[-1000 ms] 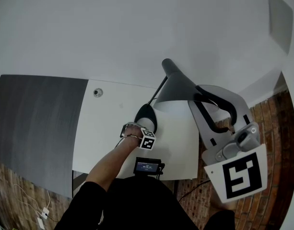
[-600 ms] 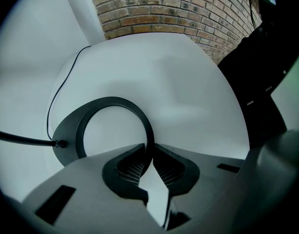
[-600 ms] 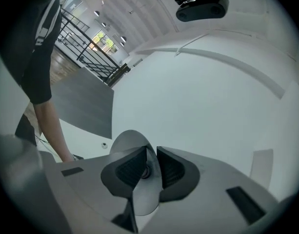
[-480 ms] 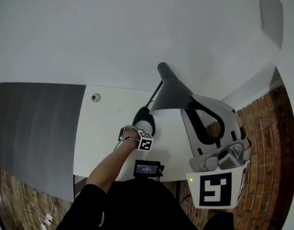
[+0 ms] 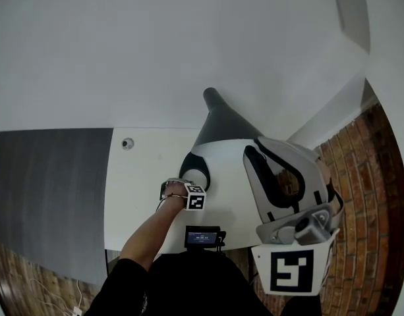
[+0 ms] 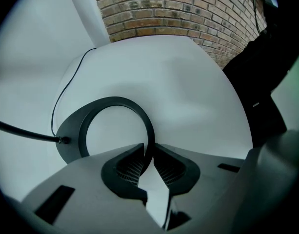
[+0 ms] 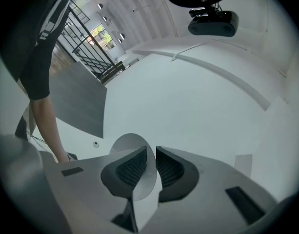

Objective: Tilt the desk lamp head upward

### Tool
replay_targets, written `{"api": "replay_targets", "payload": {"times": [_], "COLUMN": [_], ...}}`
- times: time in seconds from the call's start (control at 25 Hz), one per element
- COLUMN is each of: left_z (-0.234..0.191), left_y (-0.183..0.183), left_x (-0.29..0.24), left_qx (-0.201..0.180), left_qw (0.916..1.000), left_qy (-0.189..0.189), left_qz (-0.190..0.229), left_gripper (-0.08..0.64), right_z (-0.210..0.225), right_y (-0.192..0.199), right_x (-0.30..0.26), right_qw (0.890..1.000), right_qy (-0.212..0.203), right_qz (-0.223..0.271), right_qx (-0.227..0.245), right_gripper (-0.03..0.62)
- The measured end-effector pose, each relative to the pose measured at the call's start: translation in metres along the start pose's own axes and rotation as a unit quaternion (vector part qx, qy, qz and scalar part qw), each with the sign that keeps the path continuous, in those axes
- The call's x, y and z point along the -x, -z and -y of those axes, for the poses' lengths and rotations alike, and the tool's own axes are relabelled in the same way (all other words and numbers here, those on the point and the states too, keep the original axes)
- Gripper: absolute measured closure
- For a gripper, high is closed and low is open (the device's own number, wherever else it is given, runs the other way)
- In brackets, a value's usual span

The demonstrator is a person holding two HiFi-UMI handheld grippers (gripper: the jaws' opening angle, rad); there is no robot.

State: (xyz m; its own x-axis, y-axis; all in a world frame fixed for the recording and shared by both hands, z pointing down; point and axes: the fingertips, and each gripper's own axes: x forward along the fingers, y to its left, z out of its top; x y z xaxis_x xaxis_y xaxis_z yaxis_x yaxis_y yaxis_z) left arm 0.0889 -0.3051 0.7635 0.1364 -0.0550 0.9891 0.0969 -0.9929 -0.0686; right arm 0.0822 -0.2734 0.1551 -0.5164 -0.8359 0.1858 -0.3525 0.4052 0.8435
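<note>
In the head view, the lamp head (image 5: pixel 218 122), a dark cone, is being held tilted above the white desk (image 5: pixel 139 176), with its pale opening turned down toward the person. Its rim is being met from the right by the right gripper (image 5: pixel 254 151). The lamp base (image 5: pixel 196 166), a dark ring, is being seen flat on the desk just under the shade. The left gripper (image 5: pixel 182 185) is being pressed to the base's near edge, with its marker cube (image 5: pixel 196 201) showing beside the wrist.

In the left gripper view, the rim of the lamp base (image 6: pixel 69 143) is being pinched between the narrow jaws of the left gripper (image 6: pixel 148 161). These jaws are being eased open with the ring between the pads. A cable (image 6: pixel 22 130) is being fed into the base at the left of this view, and a brick wall (image 6: pixel 188 9) is being shown beyond the desk.

In the right gripper view, the thin edge of the lamp head (image 7: pixel 129 145) is being gripped by the right gripper (image 7: pixel 150 167), whose jaws are only narrowly apart. Both pads appear to be touching the sheet, though this is hard to judge edge-on.
</note>
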Motion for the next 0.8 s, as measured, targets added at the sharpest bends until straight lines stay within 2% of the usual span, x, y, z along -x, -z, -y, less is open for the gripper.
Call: {"api": "replay_targets", "payload": {"times": [0.08,0.2,0.36,0.6,0.68,0.8], "left_z": [0.000,-0.002,-0.002,-0.006,-0.006,-0.007], "left_y": [0.000,0.001,0.003,0.005,0.005,0.005], "left_x": [0.000,0.002,0.003,0.006,0.006,0.007], "left_qx": [0.006,0.017,0.021,0.027,0.034,0.042], "left_qw": [0.9999,0.9992,0.9979,0.9960,0.9945,0.9923], "left_qy": [-0.008,-0.029,-0.054,-0.079,-0.090,-0.107], "left_qz": [0.006,0.019,0.028,0.033,0.041,0.047], "left_gripper": [0.506,0.499,0.495,0.485,0.483,0.480], "right_z": [0.003,0.004,-0.007,-0.020,-0.030,-0.053], "right_y": [-0.003,0.005,0.020,0.040,0.054,0.087], "right_x": [0.011,0.025,0.035,0.049,0.050,0.051], "right_qw": [1.000,0.997,0.991,0.985,0.980,0.969], "right_qy": [0.005,0.012,0.010,0.013,0.009,-0.011], "right_qz": [0.012,0.024,0.020,0.009,-0.008,-0.062], "right_qx": [-0.018,-0.072,-0.135,-0.175,-0.200,-0.240], "right_gripper": [0.529,0.529,0.529,0.531,0.531,0.531]}}
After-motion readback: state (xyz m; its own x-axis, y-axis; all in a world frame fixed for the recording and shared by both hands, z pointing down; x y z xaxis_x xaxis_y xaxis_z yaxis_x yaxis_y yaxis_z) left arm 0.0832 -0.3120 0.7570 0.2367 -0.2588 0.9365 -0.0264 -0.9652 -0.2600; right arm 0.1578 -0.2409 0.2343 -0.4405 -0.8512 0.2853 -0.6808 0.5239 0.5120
